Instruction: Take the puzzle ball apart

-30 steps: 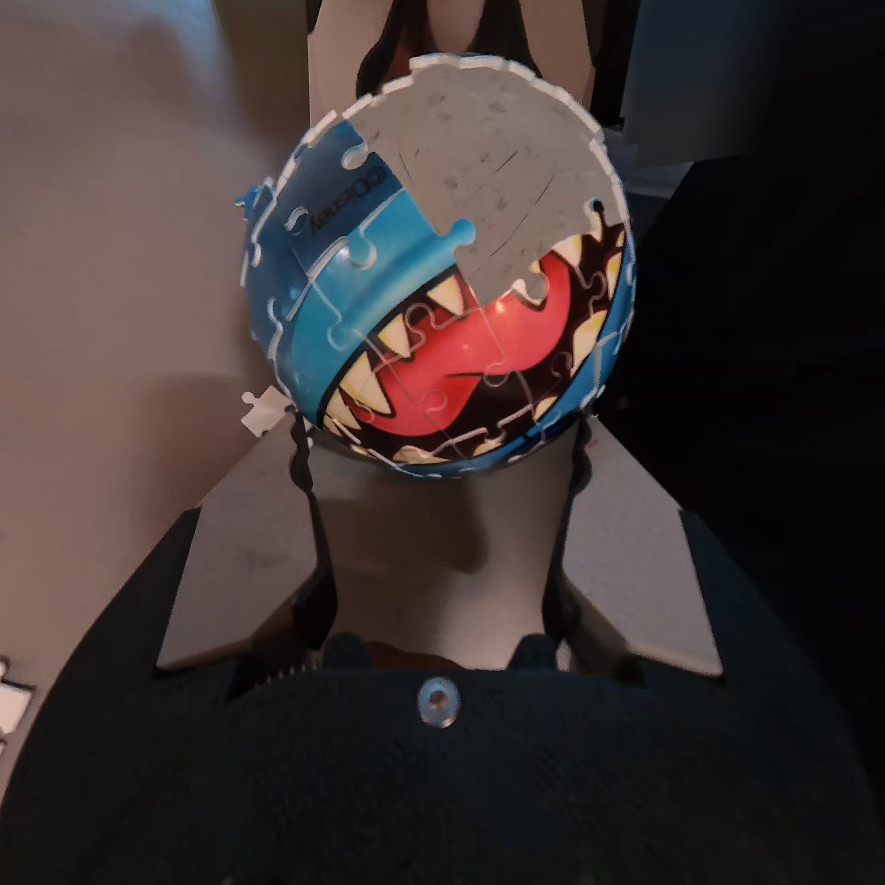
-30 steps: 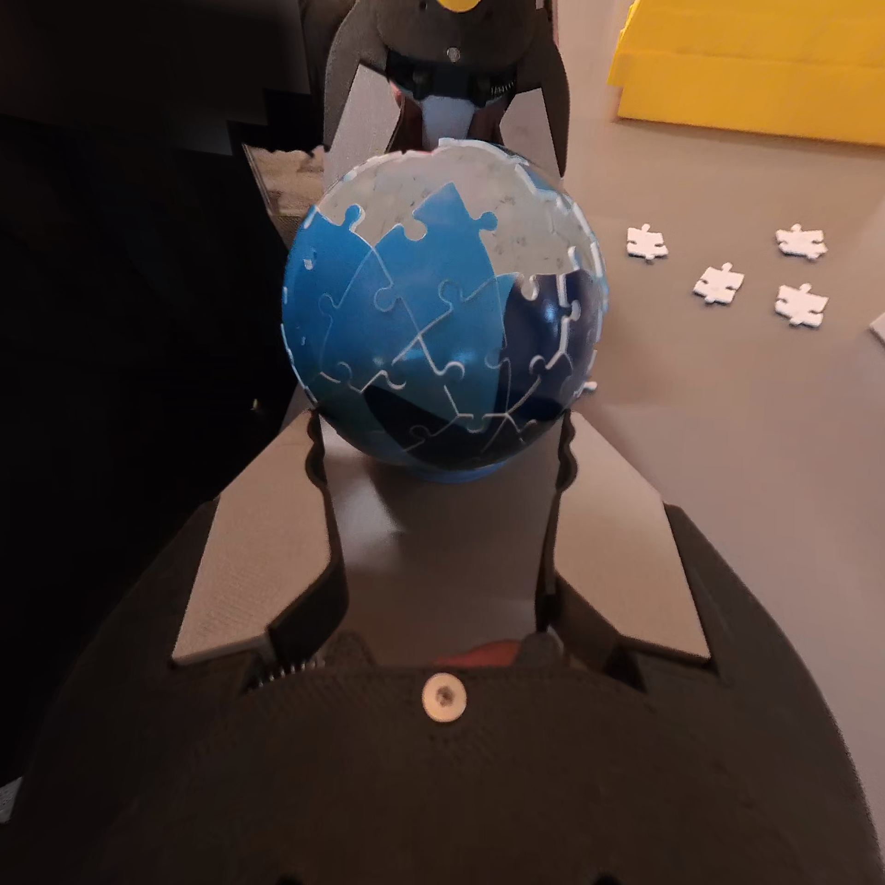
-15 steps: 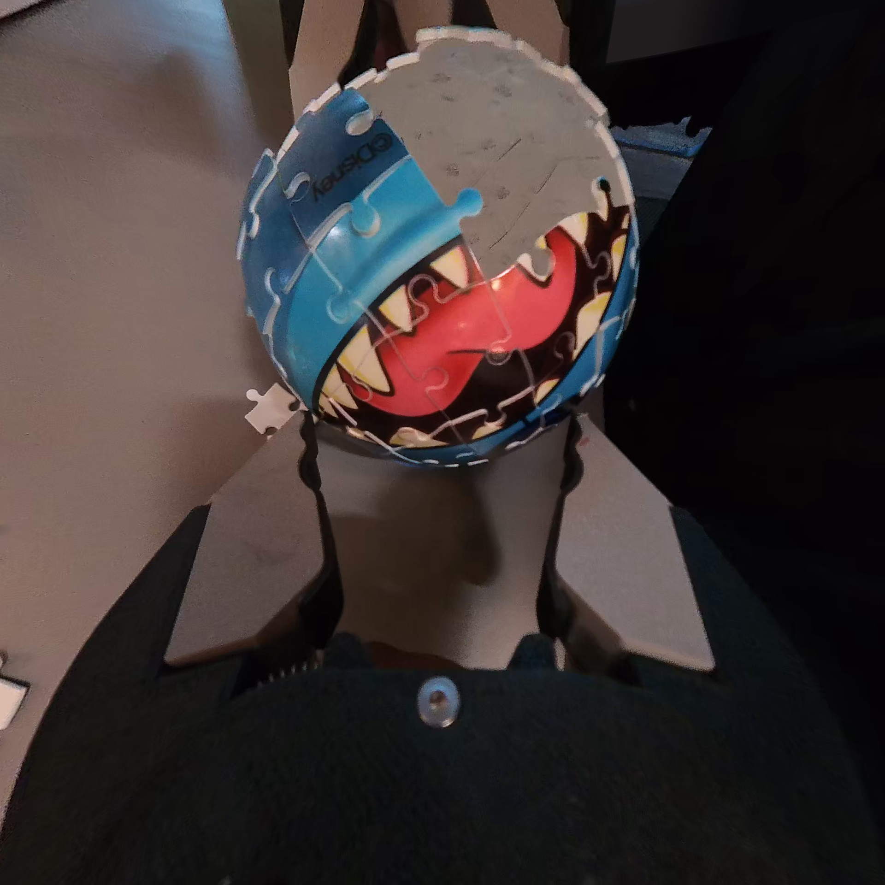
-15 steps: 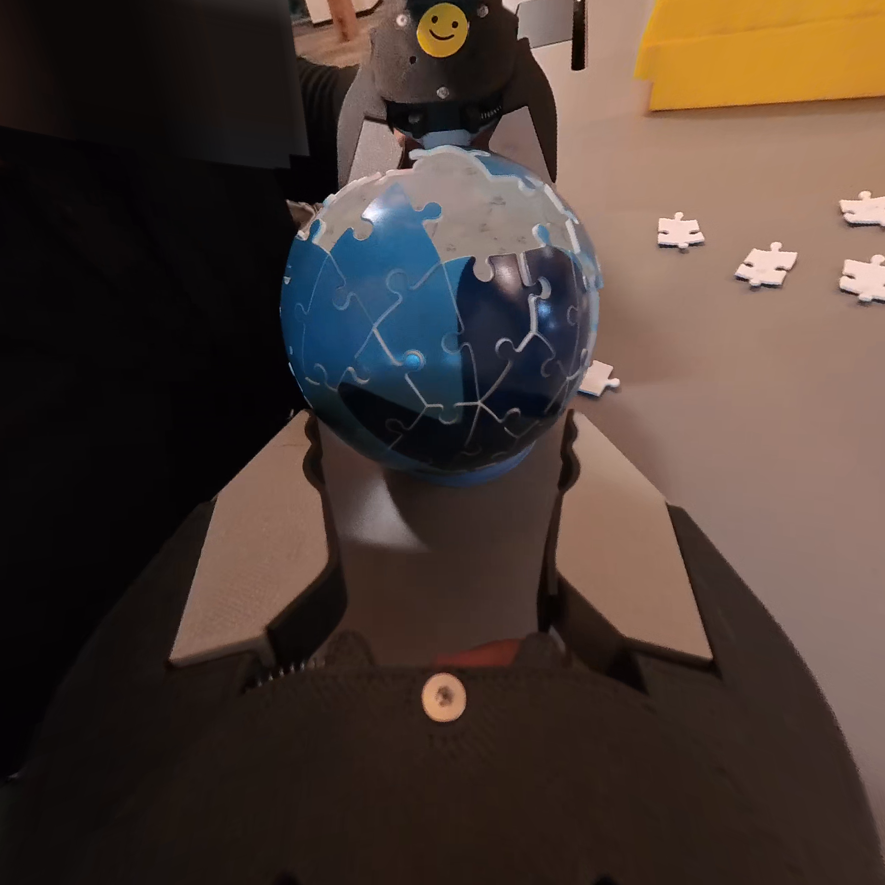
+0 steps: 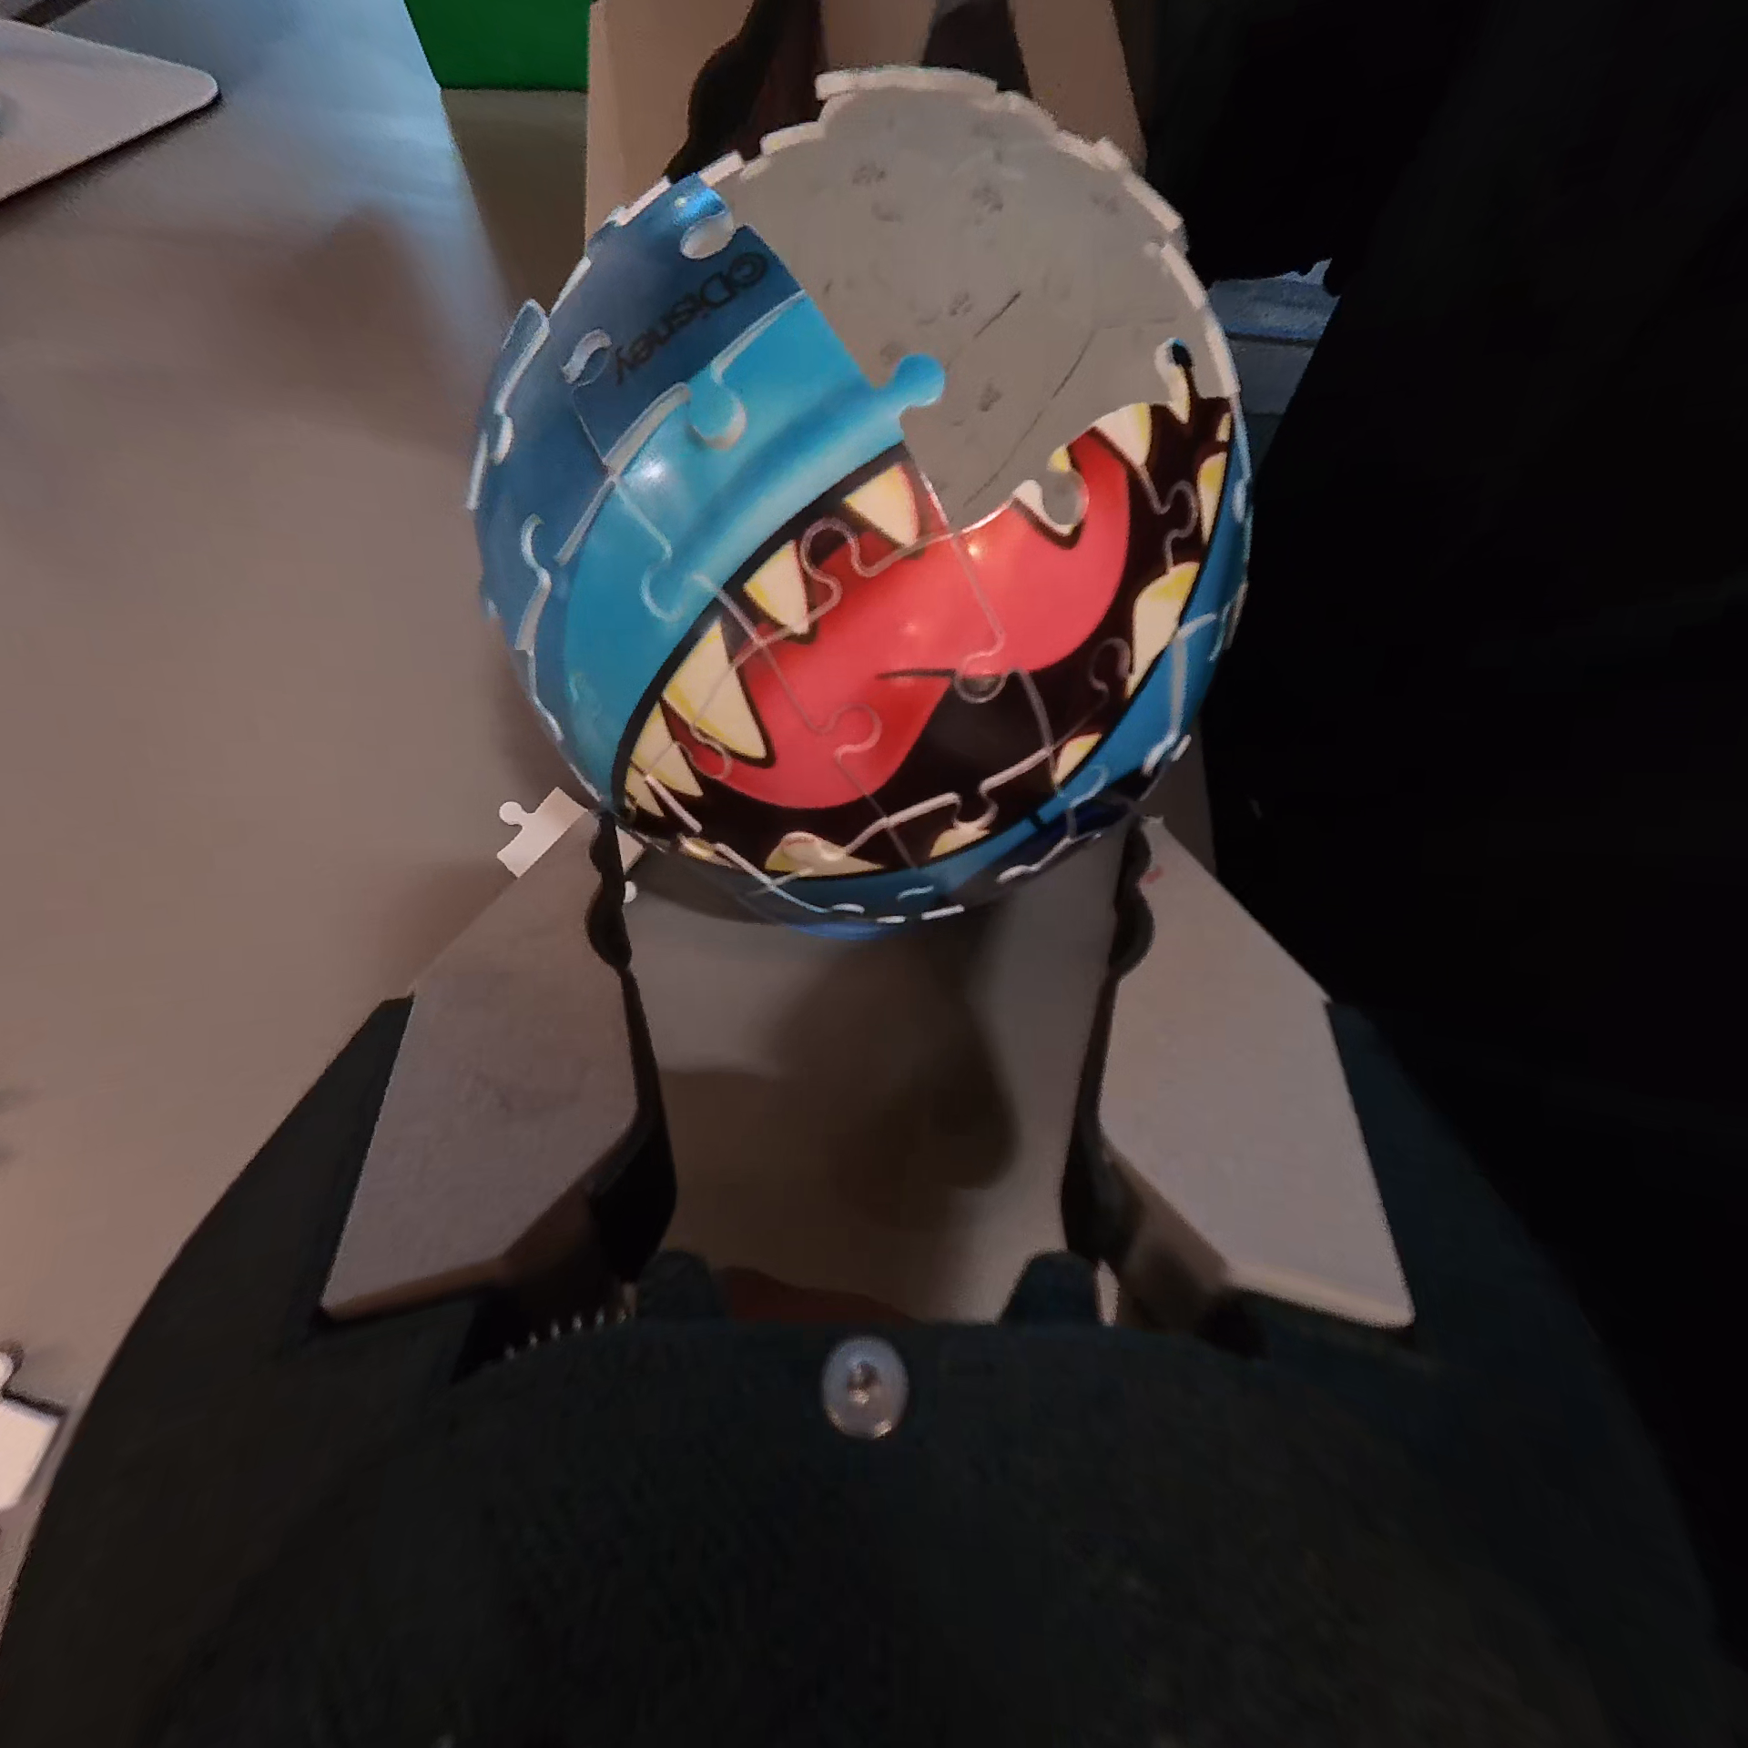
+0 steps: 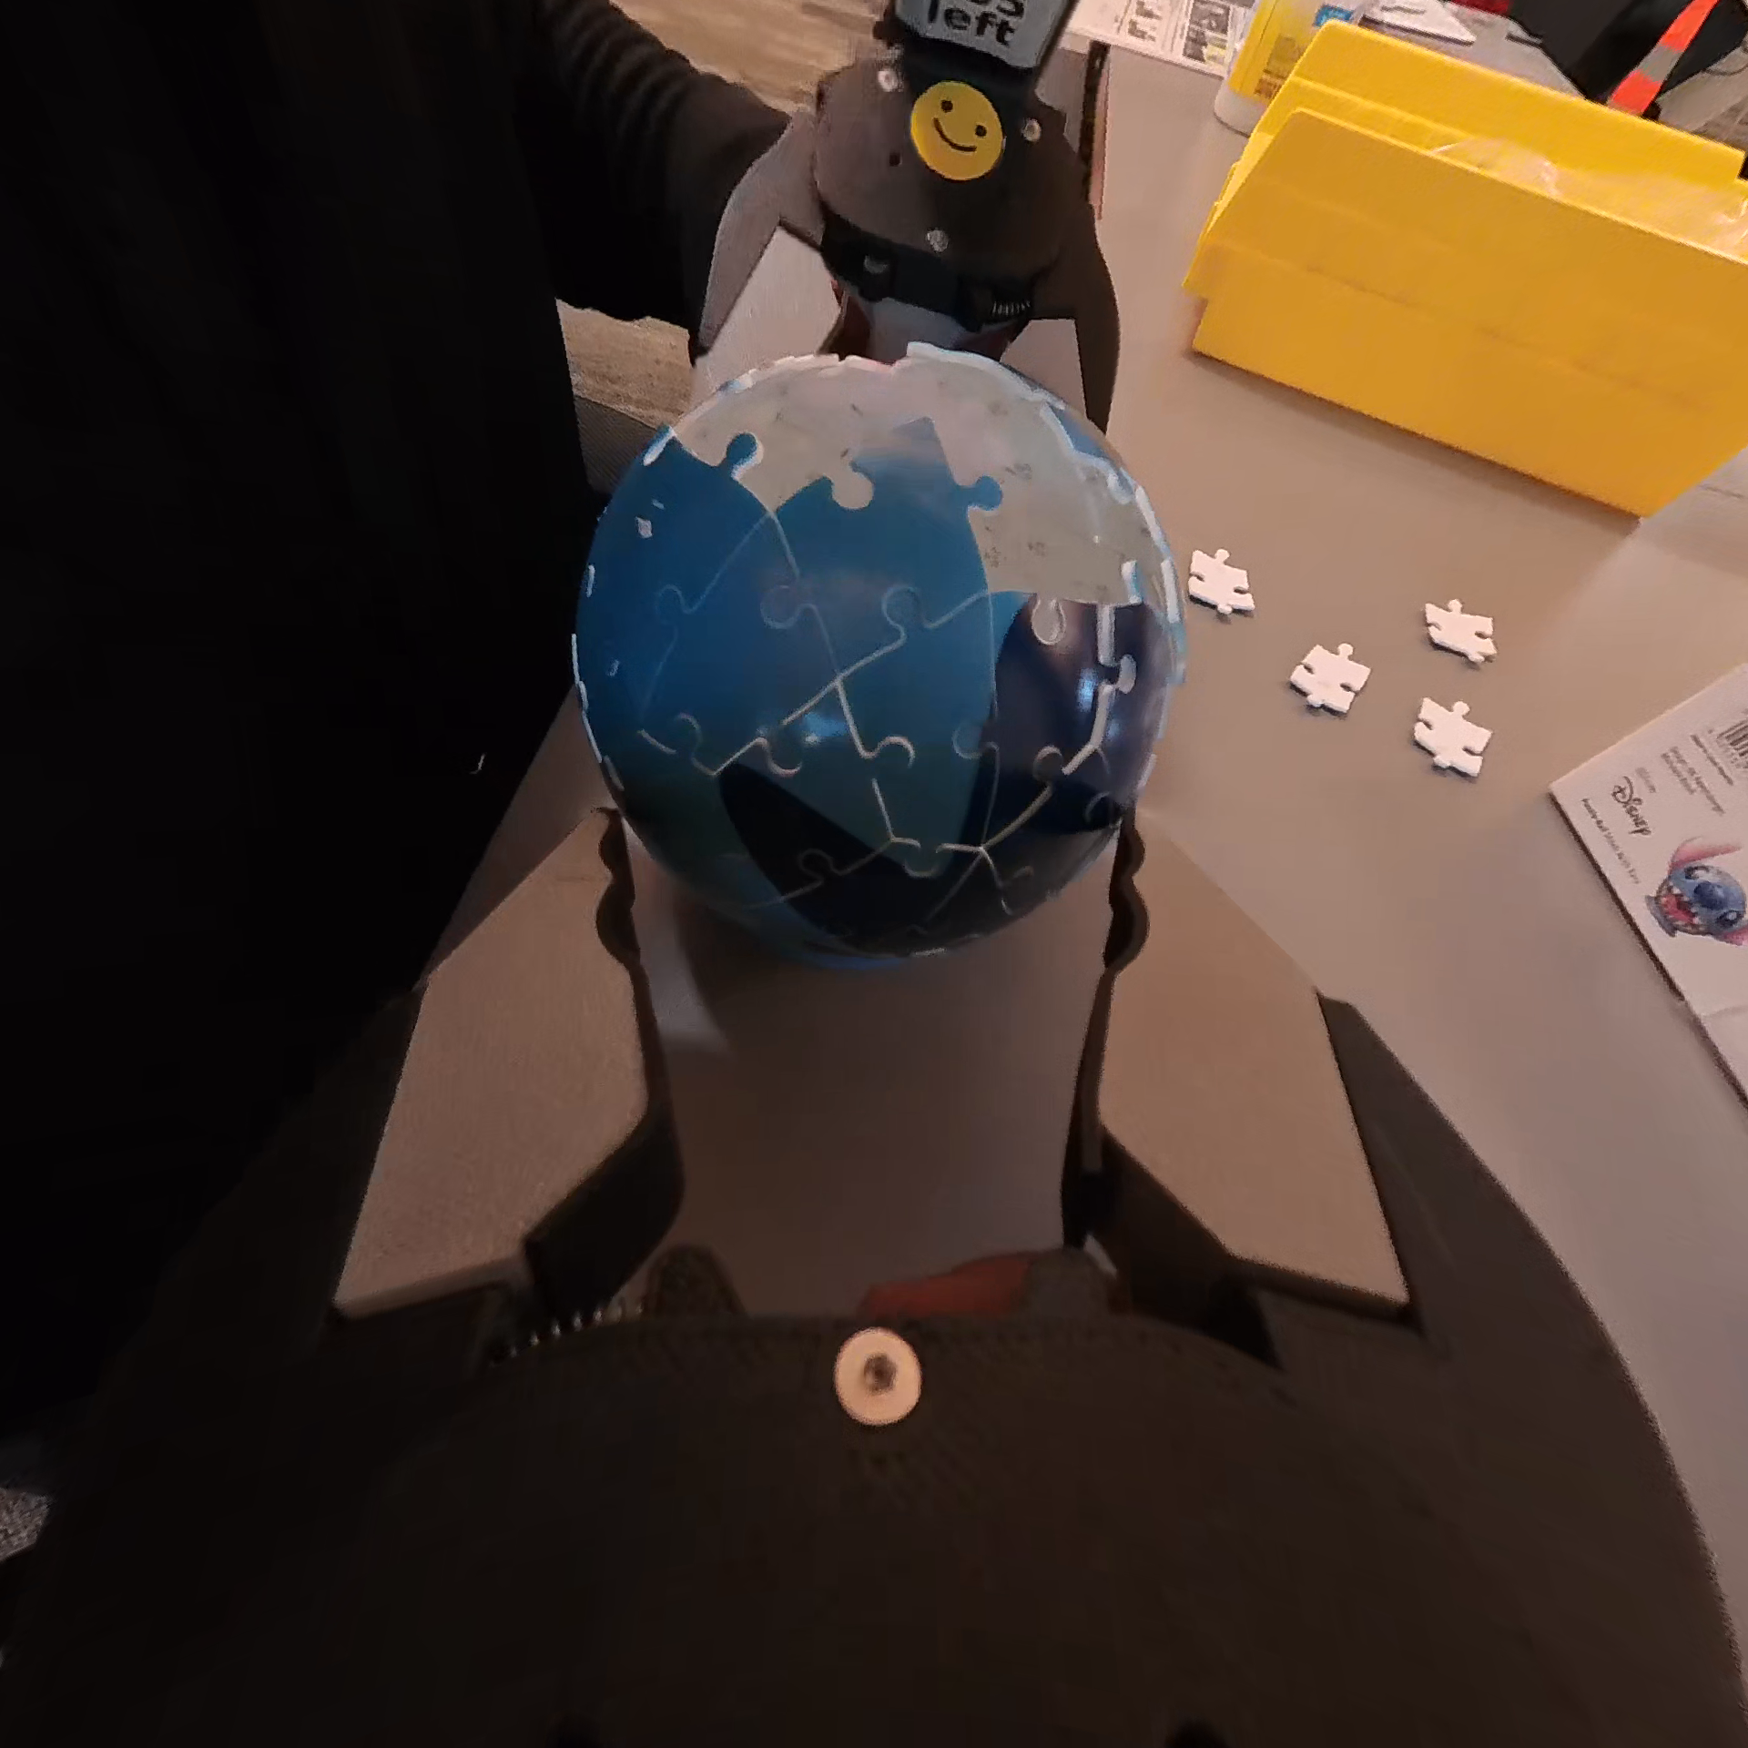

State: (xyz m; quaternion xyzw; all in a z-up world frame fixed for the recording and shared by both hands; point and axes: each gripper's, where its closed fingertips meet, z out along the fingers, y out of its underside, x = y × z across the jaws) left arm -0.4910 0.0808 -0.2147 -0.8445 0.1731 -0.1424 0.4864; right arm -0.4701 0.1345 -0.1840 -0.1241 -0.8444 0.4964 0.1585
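I hold the puzzle ball [image 5: 856,586] above the grey table [image 5: 236,568], pinched from two opposite sides by my two tools. My left gripper [image 5: 870,842] has its two fingers closed against the ball's lower flanks, and my right gripper [image 6: 865,851] grips it the same way from the far side, so each tool shows behind the ball in the other's view.

From the left wrist view the ball shows a wide cartoon mouth: a red tongue, cream pointed teeth, a black gape, framed by light blue lips. To the upper left runs a darker blue band bearing some small print. The top of the sphere is open there, with several pieces gone, and I look into the pale grey inner face of the shell, its rim notched with puzzle tabs.

From the right wrist view the ball is mid blue and navy, its curved pieces outlined by thin white seams. The same grey gap sits at the top.

One loose white piece [image 5: 532,832] lies on the table just left of my left fingertip. Four more white pieces [image 6: 1338,676] lie scattered to the right, near a yellow bin [image 6: 1476,312] and a printed sheet [image 6: 1693,851] at the table's edge.
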